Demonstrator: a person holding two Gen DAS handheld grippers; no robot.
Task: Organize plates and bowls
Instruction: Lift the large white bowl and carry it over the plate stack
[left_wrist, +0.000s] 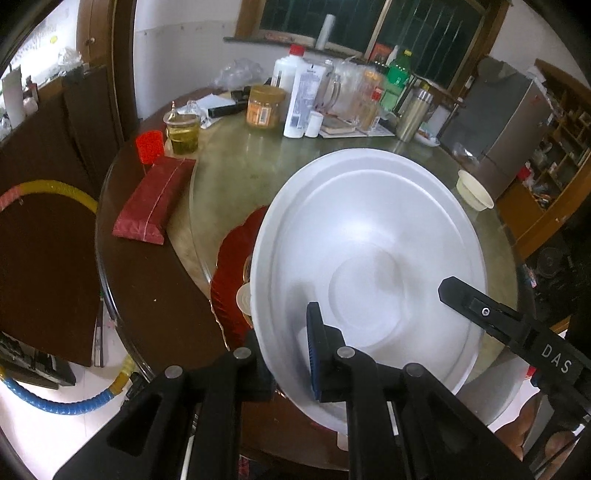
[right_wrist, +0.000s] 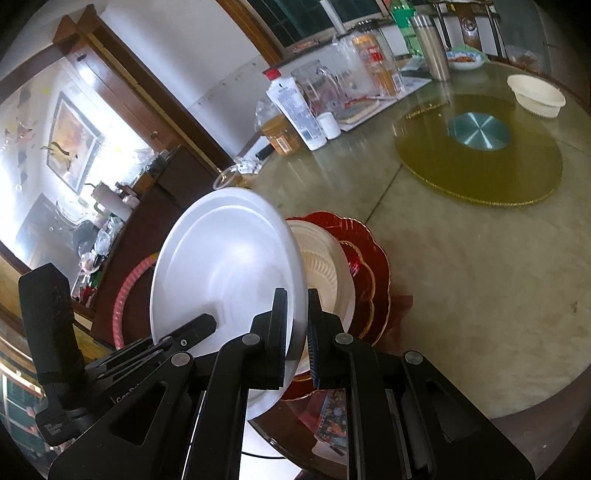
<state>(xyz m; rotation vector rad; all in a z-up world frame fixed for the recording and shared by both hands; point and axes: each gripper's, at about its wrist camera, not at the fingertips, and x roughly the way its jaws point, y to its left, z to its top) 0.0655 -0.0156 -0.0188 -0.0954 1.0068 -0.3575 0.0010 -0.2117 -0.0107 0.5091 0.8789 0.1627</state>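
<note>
A large white plate (left_wrist: 369, 236) hangs tilted over the table's near edge, held from two sides. My left gripper (left_wrist: 291, 332) is shut on its near rim, with the blue pad on the plate's face and the other finger hidden behind it. My right gripper (right_wrist: 297, 295) is shut on the same white plate (right_wrist: 229, 258) at its right rim, and it also shows as the right gripper (left_wrist: 448, 286) in the left wrist view. Under the plate, a cream ribbed bowl (right_wrist: 325, 266) sits on stacked red scalloped plates (right_wrist: 373, 269). A second cream bowl (right_wrist: 535, 96) stands far across the table.
Bottles, jars and a steel flask (left_wrist: 413, 114) crowd the back of the round table. A red box (left_wrist: 155, 199), a red cup (left_wrist: 149, 146) and a glass of tea (left_wrist: 183, 134) stand at the left. A gold round mat (right_wrist: 480, 166) lies mid-table.
</note>
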